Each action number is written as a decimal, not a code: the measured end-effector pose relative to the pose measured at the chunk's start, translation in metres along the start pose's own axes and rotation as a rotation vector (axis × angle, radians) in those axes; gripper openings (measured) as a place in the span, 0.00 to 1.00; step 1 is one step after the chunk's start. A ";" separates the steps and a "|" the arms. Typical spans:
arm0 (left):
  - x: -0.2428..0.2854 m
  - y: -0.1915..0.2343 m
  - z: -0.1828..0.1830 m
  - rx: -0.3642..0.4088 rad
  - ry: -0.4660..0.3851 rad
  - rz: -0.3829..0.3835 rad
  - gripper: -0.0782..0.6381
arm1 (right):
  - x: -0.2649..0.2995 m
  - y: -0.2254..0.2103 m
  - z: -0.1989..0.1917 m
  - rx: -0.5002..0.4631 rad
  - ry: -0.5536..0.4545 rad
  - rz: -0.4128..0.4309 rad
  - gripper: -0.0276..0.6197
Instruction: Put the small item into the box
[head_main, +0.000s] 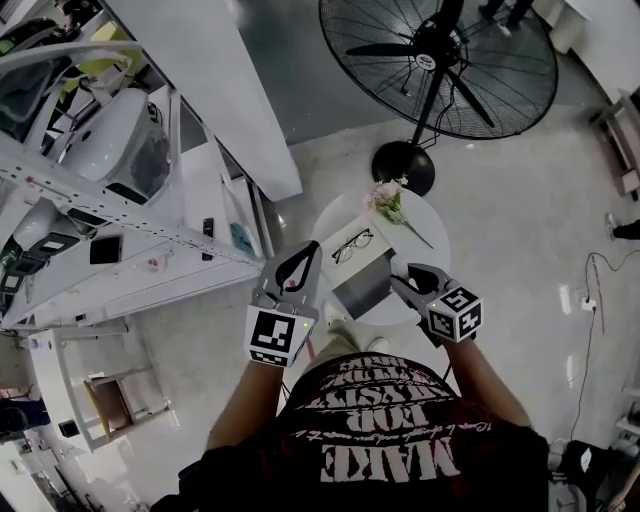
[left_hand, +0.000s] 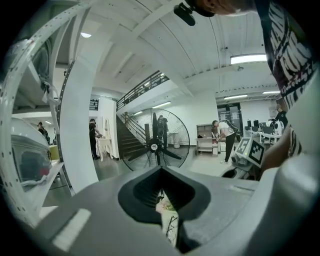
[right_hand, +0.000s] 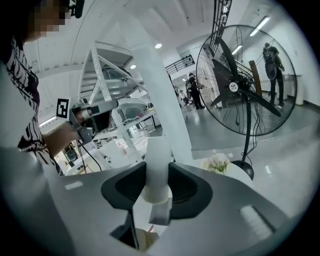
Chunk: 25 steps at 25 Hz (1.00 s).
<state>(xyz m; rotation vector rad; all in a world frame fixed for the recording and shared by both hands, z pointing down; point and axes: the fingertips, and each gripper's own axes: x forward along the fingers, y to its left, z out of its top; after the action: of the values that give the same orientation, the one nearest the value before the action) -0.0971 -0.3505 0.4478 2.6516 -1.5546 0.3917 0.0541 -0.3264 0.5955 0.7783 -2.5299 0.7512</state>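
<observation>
Handling of the small item (right_hand: 158, 182) should be easy, by my reading: it is a plain white cylinder, smooth-sided, probably light and fairly stiff, so the main risk is that it slides out or tips rather than breaks. A hold across its round side near the middle suits it, and that is where the right gripper (head_main: 408, 284) has it, with the jaws closed onto the cylinder from both sides and the item standing roughly upright between the dark pads at the centre of the right gripper view. In the head view the item itself is hidden by those jaws, which sit at centre right, just beside the right edge of the box (head_main: 362, 287); whether it is over the opening I cannot tell. The left gripper (head_main: 308, 252) is at centre left of the head view, near the box's left side, its jaw tips meeting with nothing between them. By count there is one small item, one box, grey inside and open on top, and two grippers. On the round white table (head_main: 437, 238) there are also one pair of glasses (head_main: 352, 244) just above the box and one bunch of flowers (head_main: 386, 200) toward the table's upper edge. One large floor fan (head_main: 440, 60) stands at the upper right.
</observation>
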 end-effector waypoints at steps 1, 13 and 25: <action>0.003 0.005 -0.002 -0.002 0.003 -0.004 0.11 | 0.008 -0.003 -0.006 0.012 0.015 -0.003 0.29; 0.031 0.043 -0.010 0.010 0.024 -0.047 0.11 | 0.073 -0.040 -0.072 0.072 0.155 -0.054 0.29; 0.048 0.054 -0.016 0.024 0.044 -0.103 0.11 | 0.116 -0.070 -0.134 0.108 0.272 -0.091 0.29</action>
<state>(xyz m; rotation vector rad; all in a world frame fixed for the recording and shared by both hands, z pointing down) -0.1244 -0.4159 0.4704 2.7079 -1.4025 0.4621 0.0340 -0.3427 0.7842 0.7637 -2.2132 0.9026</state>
